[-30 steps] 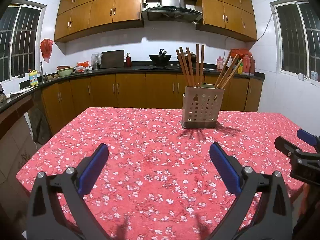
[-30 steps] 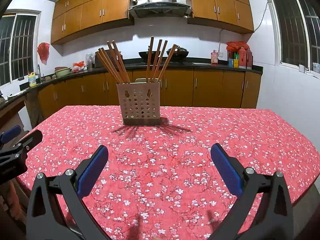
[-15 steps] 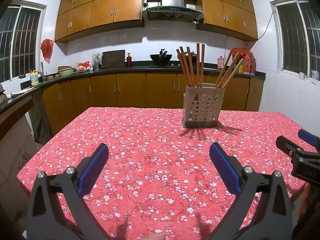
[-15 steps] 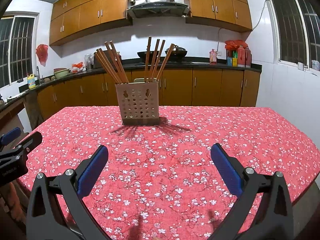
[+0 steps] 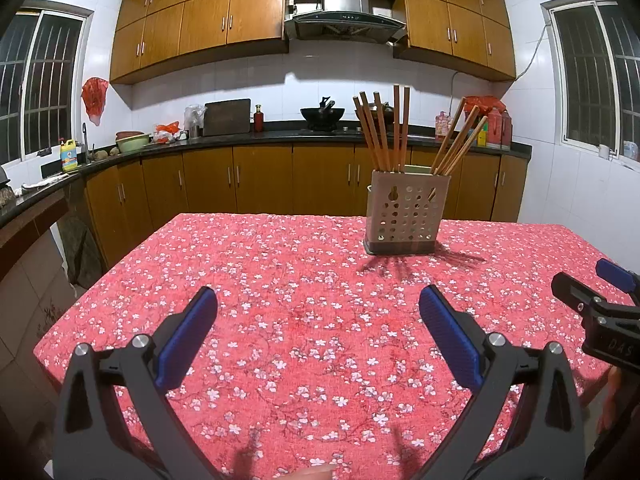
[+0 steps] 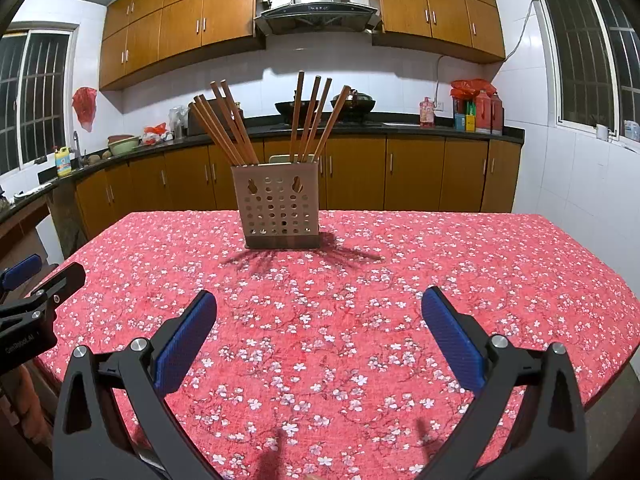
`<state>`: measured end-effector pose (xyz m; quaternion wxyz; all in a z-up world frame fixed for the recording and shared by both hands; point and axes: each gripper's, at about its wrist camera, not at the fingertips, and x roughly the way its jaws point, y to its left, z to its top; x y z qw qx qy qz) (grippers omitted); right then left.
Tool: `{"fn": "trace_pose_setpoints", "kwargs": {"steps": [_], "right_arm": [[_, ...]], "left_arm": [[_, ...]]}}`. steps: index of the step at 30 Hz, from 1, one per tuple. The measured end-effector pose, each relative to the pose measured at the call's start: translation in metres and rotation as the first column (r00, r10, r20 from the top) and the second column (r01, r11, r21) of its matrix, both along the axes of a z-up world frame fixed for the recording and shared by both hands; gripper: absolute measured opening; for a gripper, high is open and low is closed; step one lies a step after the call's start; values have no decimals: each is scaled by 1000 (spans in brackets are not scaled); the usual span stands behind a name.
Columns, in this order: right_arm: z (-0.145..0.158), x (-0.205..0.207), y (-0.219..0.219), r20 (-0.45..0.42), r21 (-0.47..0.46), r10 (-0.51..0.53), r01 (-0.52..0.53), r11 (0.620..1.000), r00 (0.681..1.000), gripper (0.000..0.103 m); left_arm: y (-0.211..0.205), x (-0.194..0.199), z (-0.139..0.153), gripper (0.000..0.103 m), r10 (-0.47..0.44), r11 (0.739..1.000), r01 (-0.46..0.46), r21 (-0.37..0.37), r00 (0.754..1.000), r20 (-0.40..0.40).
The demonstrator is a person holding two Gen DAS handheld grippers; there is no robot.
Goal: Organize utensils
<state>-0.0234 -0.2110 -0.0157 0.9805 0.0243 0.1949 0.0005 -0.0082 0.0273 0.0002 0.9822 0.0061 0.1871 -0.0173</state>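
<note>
Chopsticks [image 6: 236,124]: upright in holder [image 6: 278,204], ahead, nearer my right tool [image 6: 319,316].
Tools: left tool [image 5: 318,316] and right both wide open, empty.

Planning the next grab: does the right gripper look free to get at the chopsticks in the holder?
Probably yes. The right gripper is open and empty, and only bare tablecloth lies between it and the holder; the chopsticks stick up well above its rim.

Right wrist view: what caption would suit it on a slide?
Open right gripper hovers over a red floral tablecloth, facing a perforated holder of wooden chopsticks.
</note>
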Motion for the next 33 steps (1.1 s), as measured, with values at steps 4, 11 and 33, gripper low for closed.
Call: {"fn": "trace_pose_setpoints", "kwargs": {"steps": [4,11,33], "right_arm": [[0,0,0,0,-1,1,-1,1000,1000,101],[0,0,0,0,-1,0,0,1000,1000,101],[1,0,-1,-2,0,1,-1,1000,1000,101]], "left_arm": [[0,0,0,99,0,1000,0,0,1000,0],[0,0,0,99,0,1000,0,0,1000,0],[0,-1,-1,99,1,1000,-1,-1,1000,-3]]}}
